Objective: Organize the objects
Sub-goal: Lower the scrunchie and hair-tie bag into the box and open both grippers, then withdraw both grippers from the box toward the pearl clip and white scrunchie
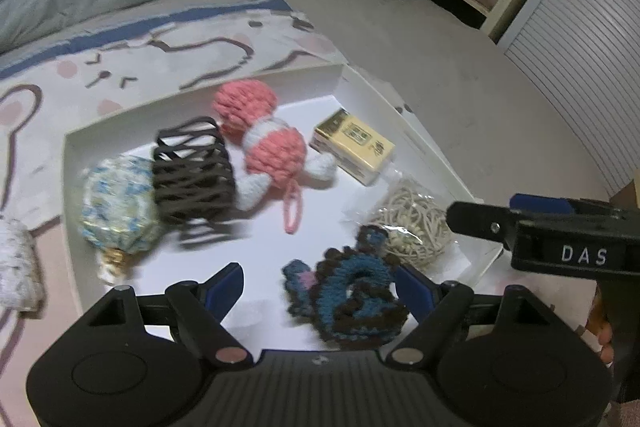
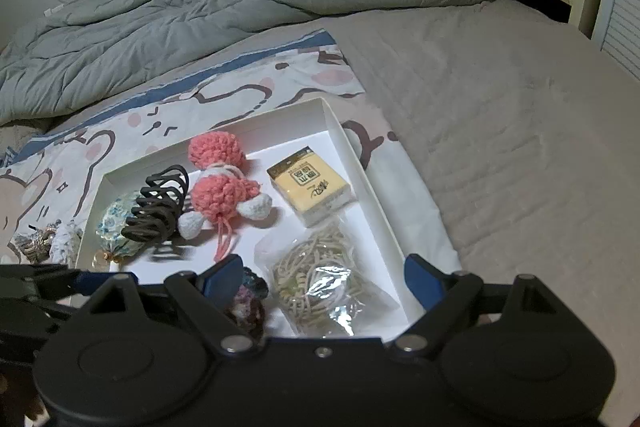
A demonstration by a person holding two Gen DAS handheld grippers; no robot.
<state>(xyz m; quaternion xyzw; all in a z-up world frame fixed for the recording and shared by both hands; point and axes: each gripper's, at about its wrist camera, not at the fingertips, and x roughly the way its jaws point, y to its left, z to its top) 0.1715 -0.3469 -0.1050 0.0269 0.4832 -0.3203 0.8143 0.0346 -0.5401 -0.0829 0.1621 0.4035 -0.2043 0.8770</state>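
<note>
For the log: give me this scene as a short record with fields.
surface: bed with patterned cloth
container: white tray
in tray: pink crochet toy, black hair claw, yellow box, bag of rubber bands, blue crochet piece, blue-white wrapped item
left gripper: jaws open, empty
right gripper: jaws open, empty

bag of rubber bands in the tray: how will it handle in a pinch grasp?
The bag of rubber bands is probably light and squashy: loose loops fill it. Its glossy, crinkled film may slip between the fingers. It will likely sag, not hold shape, though lying flat in the tray it shouldn't roll.
</note>
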